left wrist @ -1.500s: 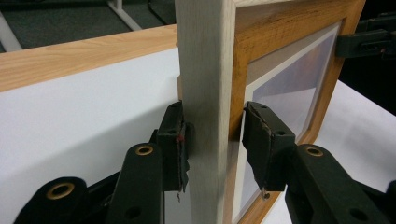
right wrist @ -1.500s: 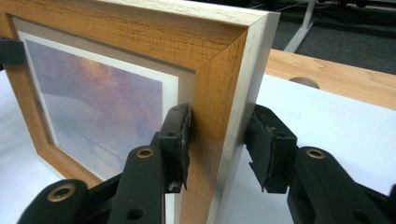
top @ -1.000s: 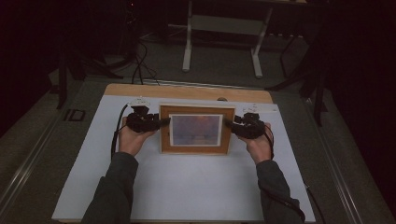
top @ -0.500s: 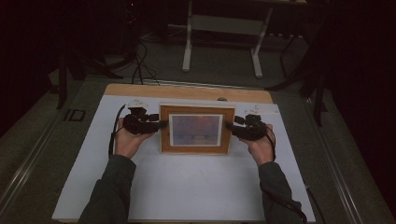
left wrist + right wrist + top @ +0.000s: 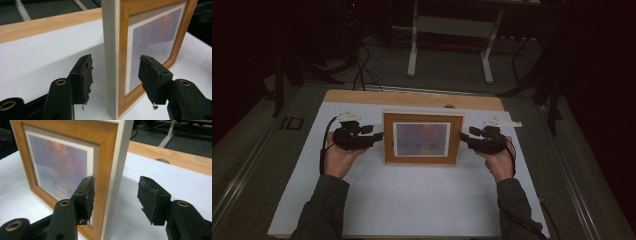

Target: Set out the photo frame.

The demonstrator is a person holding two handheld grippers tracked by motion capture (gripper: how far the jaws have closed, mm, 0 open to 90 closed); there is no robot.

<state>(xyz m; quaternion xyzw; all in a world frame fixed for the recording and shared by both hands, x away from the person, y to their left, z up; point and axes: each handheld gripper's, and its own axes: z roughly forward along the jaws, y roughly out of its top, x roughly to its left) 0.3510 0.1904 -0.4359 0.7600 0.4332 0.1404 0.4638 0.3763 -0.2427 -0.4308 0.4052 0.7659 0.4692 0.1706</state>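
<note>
You have just stood the picture frame [image 5: 422,138] upright mid-bench [image 5: 412,200], and with the left gripper [image 5: 113,75] and right gripper [image 5: 115,198] fingers just opened wide, straddling its side edges without pressing, draw both straight outward next.

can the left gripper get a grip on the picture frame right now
Probably yes. The left gripper has just been opening, and the picture frame's pale side edge stands upright between its jaws, with a gap at each pad. Nothing blocks the jaws from closing on it.

Overhead plus two close side views, frame [image 5: 422,138] shared
</note>
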